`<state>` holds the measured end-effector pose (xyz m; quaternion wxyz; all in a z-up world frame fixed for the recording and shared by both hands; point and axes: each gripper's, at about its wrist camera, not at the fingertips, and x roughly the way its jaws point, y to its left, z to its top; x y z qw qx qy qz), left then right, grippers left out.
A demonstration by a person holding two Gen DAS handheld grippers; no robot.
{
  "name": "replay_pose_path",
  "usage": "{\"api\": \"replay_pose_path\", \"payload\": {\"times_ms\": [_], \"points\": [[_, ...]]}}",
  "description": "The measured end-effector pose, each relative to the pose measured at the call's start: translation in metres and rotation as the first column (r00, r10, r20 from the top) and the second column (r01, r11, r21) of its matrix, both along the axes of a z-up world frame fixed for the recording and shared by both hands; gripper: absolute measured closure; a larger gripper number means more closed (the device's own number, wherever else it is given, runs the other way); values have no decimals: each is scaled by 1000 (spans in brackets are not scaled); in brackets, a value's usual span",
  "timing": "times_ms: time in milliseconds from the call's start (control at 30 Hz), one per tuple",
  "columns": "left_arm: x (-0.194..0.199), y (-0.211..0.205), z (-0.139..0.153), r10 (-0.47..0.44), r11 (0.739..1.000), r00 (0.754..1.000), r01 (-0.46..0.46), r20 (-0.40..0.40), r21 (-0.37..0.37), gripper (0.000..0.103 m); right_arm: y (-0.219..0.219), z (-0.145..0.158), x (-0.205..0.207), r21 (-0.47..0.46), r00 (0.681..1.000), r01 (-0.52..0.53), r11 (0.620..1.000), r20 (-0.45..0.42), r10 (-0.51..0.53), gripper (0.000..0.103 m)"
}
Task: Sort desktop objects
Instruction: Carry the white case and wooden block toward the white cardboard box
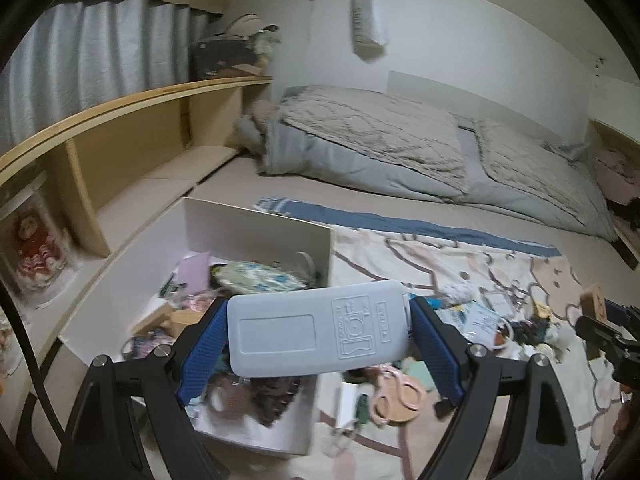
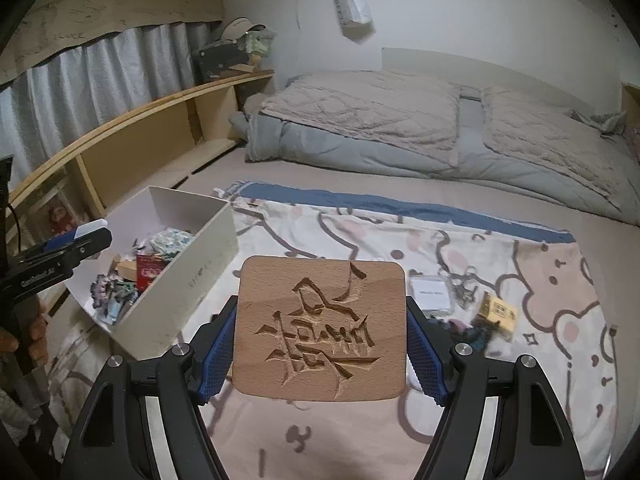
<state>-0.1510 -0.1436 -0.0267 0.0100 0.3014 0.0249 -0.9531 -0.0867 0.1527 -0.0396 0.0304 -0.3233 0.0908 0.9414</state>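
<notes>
Both grippers are loaded: left gripper clamps the pale case above the white box, right gripper clamps the carved wooden block over the blanket's near edge. Edge-only grips might let either pivot and drop outside the box.

Between your right jaws sits a matt carved wooden block; between your left, a smooth embossed plastic case.

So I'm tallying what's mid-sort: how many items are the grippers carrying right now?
2. A pale grey case is clamped in the left gripper above the white box; a carved wooden block is clamped in the right gripper over the patterned blanket.
</notes>
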Motion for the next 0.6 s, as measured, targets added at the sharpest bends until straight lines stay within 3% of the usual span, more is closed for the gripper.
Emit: {"api": "replay_pose_path", "payload": {"times_ms": [600], "points": [[4,-75,-22,139,986,990,-137,20,-96,15,-59,8,-31,0,993,-119,993,-19,119,27]]}}
